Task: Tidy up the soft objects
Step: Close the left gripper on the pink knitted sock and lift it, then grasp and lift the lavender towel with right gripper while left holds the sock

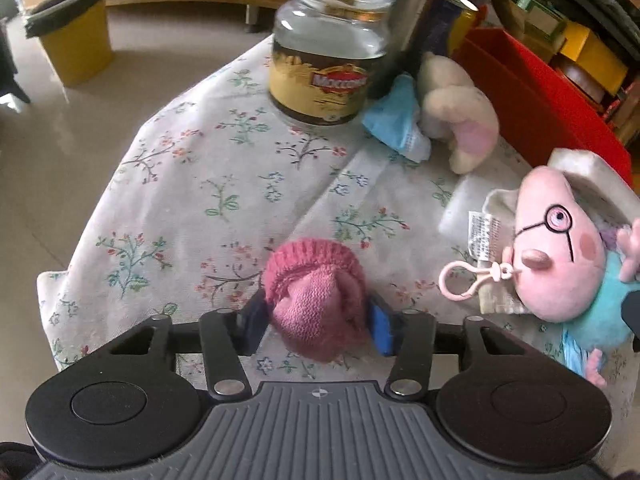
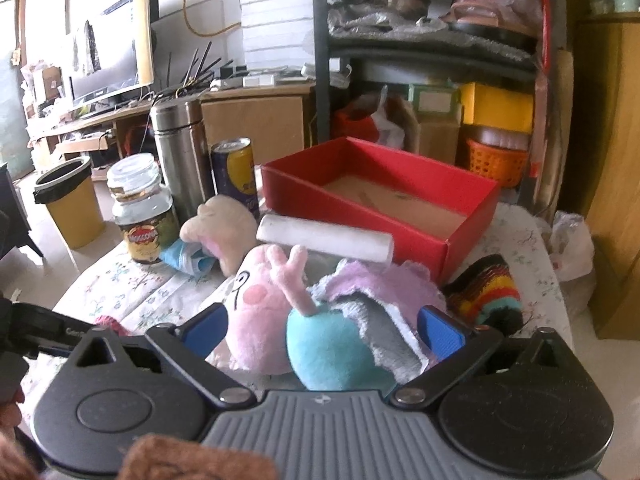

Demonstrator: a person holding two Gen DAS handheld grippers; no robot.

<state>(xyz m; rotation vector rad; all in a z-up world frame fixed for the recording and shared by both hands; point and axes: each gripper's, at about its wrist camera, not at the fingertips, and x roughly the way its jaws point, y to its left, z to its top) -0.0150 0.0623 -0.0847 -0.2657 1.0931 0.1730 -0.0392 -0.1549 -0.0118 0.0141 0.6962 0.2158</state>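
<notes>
A pink knitted hat [image 1: 316, 300] lies on the flowered tablecloth [image 1: 192, 184]. My left gripper [image 1: 318, 324] is shut on it, one blue pad pressing each side. A pig plush [image 1: 560, 256] with glasses, a teal body and a pink clip lies to the right. In the right wrist view that pig plush [image 2: 332, 344] and a lilac cloth [image 2: 380, 284] sit between the wide jaws of my right gripper [image 2: 324, 326], which is open. Behind them stands a red box [image 2: 360, 184] with a bare cardboard floor. A beige plush [image 2: 216, 224] and a striped knitted hat [image 2: 488, 292] lie nearby.
A glass coffee jar [image 1: 324, 72], a steel flask [image 2: 180, 152] and a drink can [image 2: 236, 176] stand at the table's far left. A white roll [image 2: 324, 238] lies against the box front. A crumpled blue cloth [image 1: 396, 120] sits by the beige plush. A yellow bin [image 1: 76, 36] stands on the floor.
</notes>
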